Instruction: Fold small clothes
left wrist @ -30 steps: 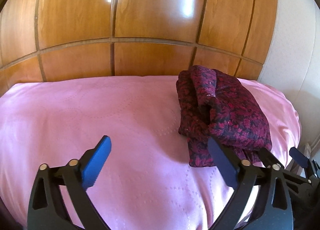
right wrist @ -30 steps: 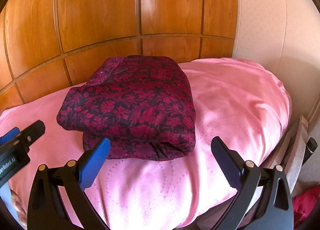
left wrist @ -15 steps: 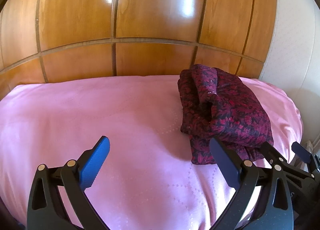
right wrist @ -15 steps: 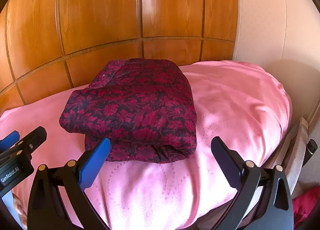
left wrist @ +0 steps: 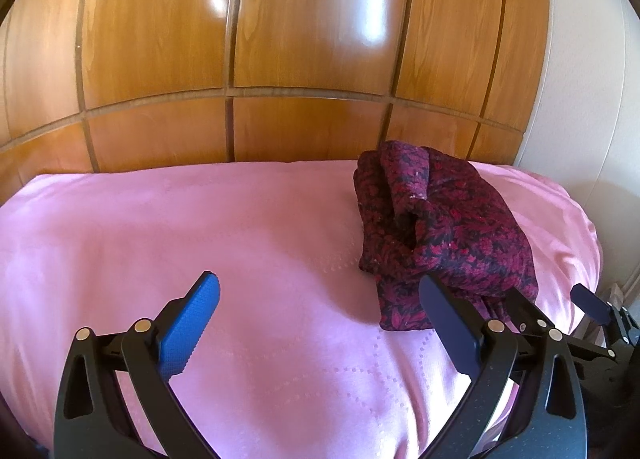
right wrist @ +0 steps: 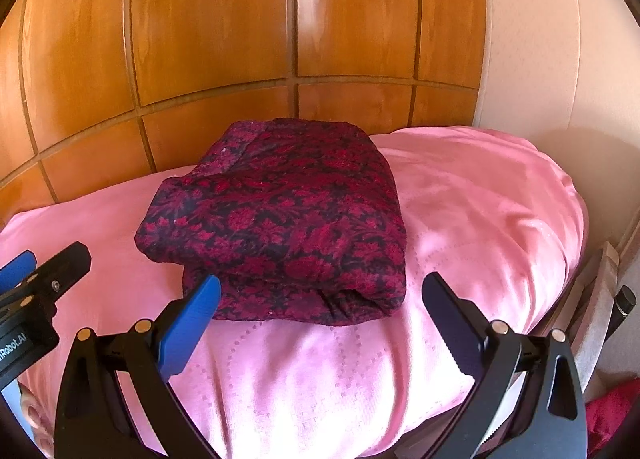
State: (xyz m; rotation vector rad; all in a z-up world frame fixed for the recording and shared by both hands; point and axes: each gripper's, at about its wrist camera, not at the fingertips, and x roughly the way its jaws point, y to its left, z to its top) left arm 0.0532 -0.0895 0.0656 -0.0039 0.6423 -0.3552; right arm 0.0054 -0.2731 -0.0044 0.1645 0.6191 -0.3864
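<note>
A dark red and black floral garment (right wrist: 284, 227) lies folded into a thick rectangle on the pink bedspread (right wrist: 472, 199). In the left wrist view the garment (left wrist: 440, 231) sits at the right, with its layered edges facing left. My right gripper (right wrist: 320, 299) is open and empty, just in front of the garment's near edge. My left gripper (left wrist: 320, 299) is open and empty, over bare bedspread to the left of the garment. Each gripper shows at the edge of the other's view.
A glossy wooden panelled headboard (left wrist: 280, 59) rises behind the bed. A cream wall (right wrist: 560, 59) is at the right. The bed's right edge drops off near a chair-like frame (right wrist: 604, 299) and some red cloth (right wrist: 612, 411) on the floor.
Both grippers have drawn back slightly from the garment and stayed open. The garment has not moved.
</note>
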